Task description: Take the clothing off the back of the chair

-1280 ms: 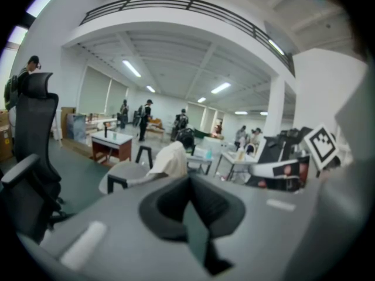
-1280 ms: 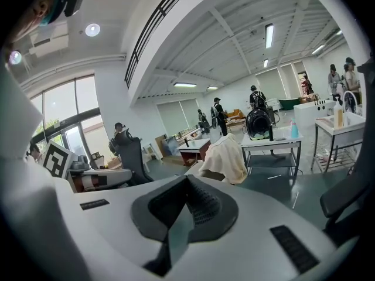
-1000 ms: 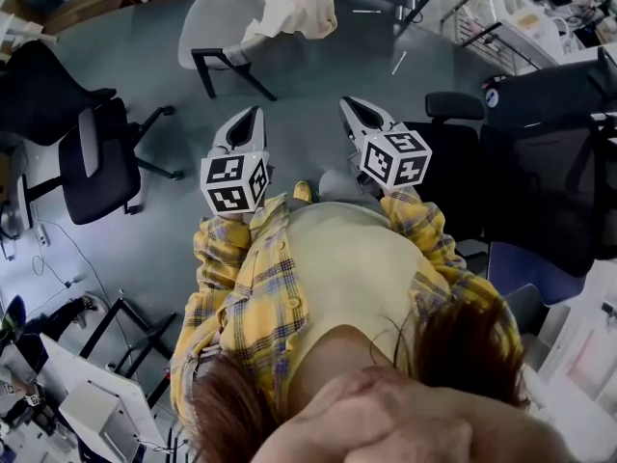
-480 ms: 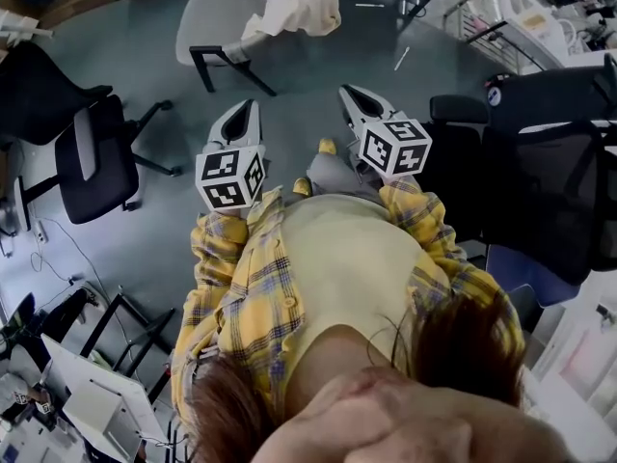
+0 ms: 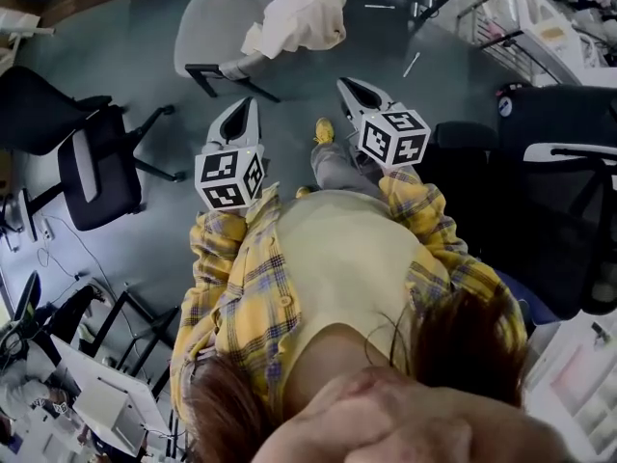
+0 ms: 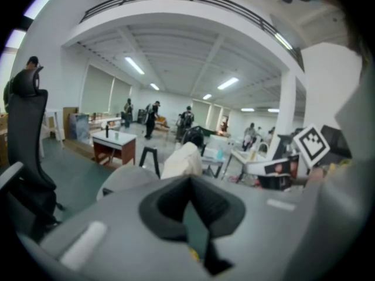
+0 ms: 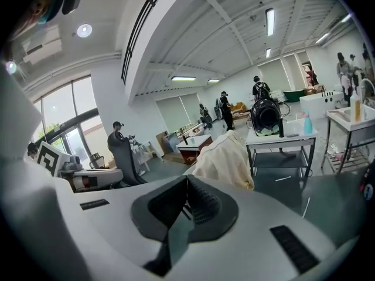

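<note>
— Where is the clothing (image 5: pixel 299 13)?
— On the chair (image 5: pixel 204 29) back, top centre of head view; gripper views alone show the ceiling (image 7: pixel 234 22).
— Fingers?
— Left gripper (image 5: pixel 253 104), right gripper (image 5: pixel 343 84): closed, empty.

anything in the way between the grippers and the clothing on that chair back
Nothing visible does. Only bare floor lies between the left gripper, the right gripper and the chair with the clothing draped over its back; the black chairs stand off to the sides.

Open floor (image 5: pixel 299 80) lies between the left tool (image 5: pixel 251 109), the right tool (image 5: pixel 347 87) and the grey chair (image 5: pixel 207 27) at upper centre. A black office chair (image 5: pixel 92 167) stands mid-left and a black armchair (image 5: pixel 569 181) at the right edge.
</note>
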Tool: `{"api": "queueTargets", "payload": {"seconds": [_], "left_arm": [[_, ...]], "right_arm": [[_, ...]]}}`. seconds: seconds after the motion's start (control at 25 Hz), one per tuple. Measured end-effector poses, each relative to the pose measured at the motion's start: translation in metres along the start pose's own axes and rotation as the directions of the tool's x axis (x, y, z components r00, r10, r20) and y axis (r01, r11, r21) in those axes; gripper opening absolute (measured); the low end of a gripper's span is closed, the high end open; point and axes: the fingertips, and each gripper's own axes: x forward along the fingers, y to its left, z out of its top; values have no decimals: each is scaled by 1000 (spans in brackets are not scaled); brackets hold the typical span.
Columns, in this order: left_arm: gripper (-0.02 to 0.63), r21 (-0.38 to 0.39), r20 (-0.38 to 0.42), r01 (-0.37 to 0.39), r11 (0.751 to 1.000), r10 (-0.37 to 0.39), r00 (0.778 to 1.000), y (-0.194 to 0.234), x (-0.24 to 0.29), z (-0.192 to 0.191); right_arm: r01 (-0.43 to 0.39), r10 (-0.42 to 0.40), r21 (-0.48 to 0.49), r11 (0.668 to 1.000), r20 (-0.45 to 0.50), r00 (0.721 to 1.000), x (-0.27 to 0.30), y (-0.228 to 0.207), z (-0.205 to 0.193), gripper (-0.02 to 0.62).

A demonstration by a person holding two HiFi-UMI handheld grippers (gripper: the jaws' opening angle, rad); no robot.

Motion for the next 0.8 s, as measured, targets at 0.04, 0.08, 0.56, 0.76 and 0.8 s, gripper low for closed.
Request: {"api": "queueTargets", "payload": {"seconds": [0.04,0.08,0.56,0.76,0.8], "left_arm": [[5,3,2,0,1000,0,1000,-1,10,5],[5,5,1,-2,1000,2,1000,-2,20,10],[5,-20,-63,-33,999,32,998,16,116,47],[5,-14,-79,-52,999,51,996,21,151,55],[5,-11,-83,-55,998,54,995,21,157,57]], "right_arm": [[-7,7,-5,1000,-1,1000,6,-8,5,14],[-14,14,-10,1000,-5,1000,12,-15,11,14],[-160,145,-114,981,-130,981,94,-67,57,17],[-185,161,-138,973,-171,972,124,-92,64,23],[-197,171,-139,970,-183,968,129,-95,64,41]]}}
